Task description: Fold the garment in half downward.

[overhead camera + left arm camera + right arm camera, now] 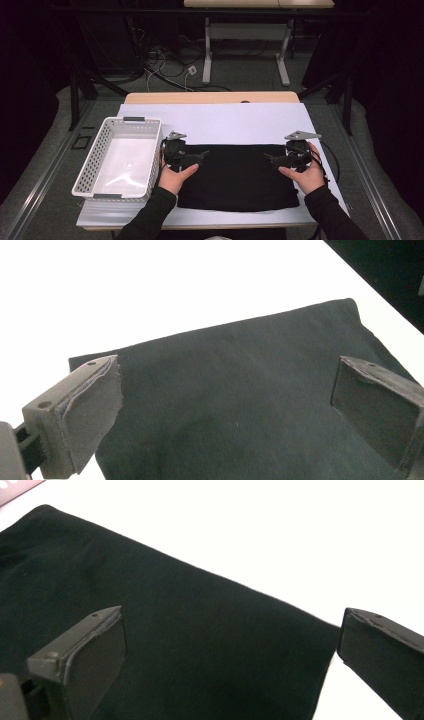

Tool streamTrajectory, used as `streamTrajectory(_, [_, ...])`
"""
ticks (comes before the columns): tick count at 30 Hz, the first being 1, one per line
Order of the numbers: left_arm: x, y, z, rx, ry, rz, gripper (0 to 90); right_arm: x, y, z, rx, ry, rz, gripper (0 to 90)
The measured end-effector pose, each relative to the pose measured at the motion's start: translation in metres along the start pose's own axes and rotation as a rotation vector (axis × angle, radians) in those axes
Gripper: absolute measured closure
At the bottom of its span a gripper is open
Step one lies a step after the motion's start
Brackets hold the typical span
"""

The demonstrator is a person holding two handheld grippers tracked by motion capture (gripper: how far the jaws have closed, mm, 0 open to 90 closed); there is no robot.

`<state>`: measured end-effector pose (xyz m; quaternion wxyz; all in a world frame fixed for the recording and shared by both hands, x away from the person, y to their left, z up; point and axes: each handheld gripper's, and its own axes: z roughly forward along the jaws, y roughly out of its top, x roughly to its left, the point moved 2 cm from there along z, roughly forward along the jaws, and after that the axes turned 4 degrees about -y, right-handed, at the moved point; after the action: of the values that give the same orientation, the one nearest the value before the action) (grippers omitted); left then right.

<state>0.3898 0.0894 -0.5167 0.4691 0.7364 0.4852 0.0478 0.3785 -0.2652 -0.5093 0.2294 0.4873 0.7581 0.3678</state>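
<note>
1. The left tool (202, 158) has its jaws wide apart over the left end of the black cloth (235, 177), holding nothing.
2. The right tool (270, 159) is likewise spread apart over the cloth's right end, with nothing clamped.
3. The cloth lies flat on the white bench (225, 117).
4. A white basket (122, 156) sits just left of the cloth.

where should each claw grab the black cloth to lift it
Take the black cloth at its far corners, the left claw from the left edge, the right claw from the right. It lies flat, so only thin edges give purchase; both claws are open there.
</note>
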Motion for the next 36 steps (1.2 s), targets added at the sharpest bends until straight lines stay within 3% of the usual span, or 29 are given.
streamTrajectory(6, [0.009, 0.007, 0.006, -0.005, 0.017, -0.012, 0.6, -0.012, 0.011, 0.012, 0.021, -0.003, 0.024, 0.0])
streamTrajectory(14, [0.027, 0.013, 0.019, 0.007, 0.063, -0.034, 3.9, -0.031, 0.011, 0.029, 0.046, -0.012, 0.082, 0.0])
streamTrajectory(18, [0.034, 0.016, 0.023, -0.004, 0.078, -0.049, 11.5, -0.04, 0.01, 0.034, 0.046, -0.028, 0.109, 0.6])
streamTrajectory(23, [0.043, 0.016, 0.031, 0.026, 0.098, -0.06, 17.7, -0.047, 0.008, 0.039, 0.048, -0.044, 0.12, 3.6])
streamTrajectory(26, [0.051, 0.017, 0.036, 0.089, 0.154, -0.056, 21.8, -0.051, 0.006, 0.044, 0.06, -0.047, 0.123, 6.7])
streamTrajectory(36, [0.062, 0.012, 0.043, 0.16, 0.24, -0.042, 39.6, -0.056, 0.004, 0.048, 0.069, -0.045, 0.127, 13.2])
